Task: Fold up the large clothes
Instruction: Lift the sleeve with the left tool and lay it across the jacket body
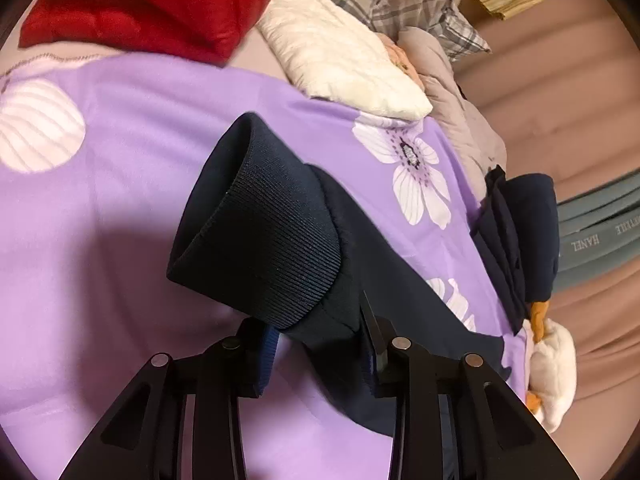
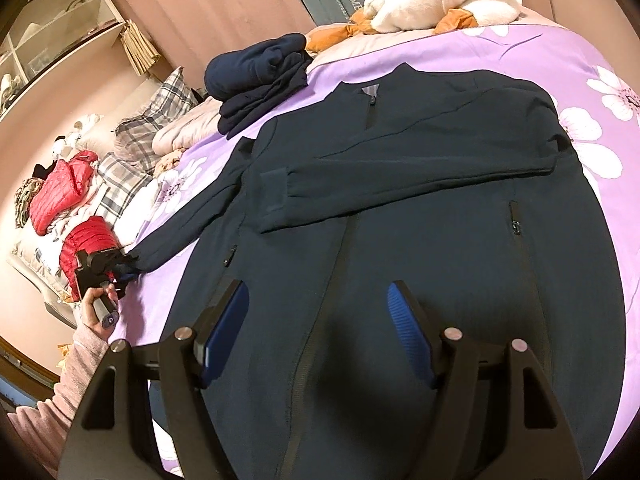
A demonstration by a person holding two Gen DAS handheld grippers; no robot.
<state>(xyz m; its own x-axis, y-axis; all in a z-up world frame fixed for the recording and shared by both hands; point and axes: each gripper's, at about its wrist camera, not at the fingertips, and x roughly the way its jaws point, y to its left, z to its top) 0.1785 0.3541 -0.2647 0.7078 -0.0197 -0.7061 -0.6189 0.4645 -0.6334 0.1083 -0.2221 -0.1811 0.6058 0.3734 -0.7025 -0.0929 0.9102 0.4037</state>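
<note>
so the left gripper (image 1: 320, 344) has its blue-padded fingers (image 1: 269, 350) pinched on the sleeve (image 1: 360, 280) of the navy jacket (image 2: 400, 240), grabbing just behind the ribbed cuff (image 1: 260, 236), which sticks up past the tips over the purple floral bedspread (image 1: 120, 160). Right gripper (image 2: 316, 336) is hanging spread wide over the lower front of the jacket, gripping nothing, pads (image 2: 408, 336) either side of the zipper. Jacket's lying flat, front up, collar pointing away toward the folded navy pile (image 2: 260, 76) and the plush duck (image 2: 432, 0). One sleeve is already laid across the chest; the held one runs straight out sideways from the shoulder, so its long axis points away from the body. I'd guess it needs to swing inward across the chest next, and the left is obviously the one placed for it
</note>
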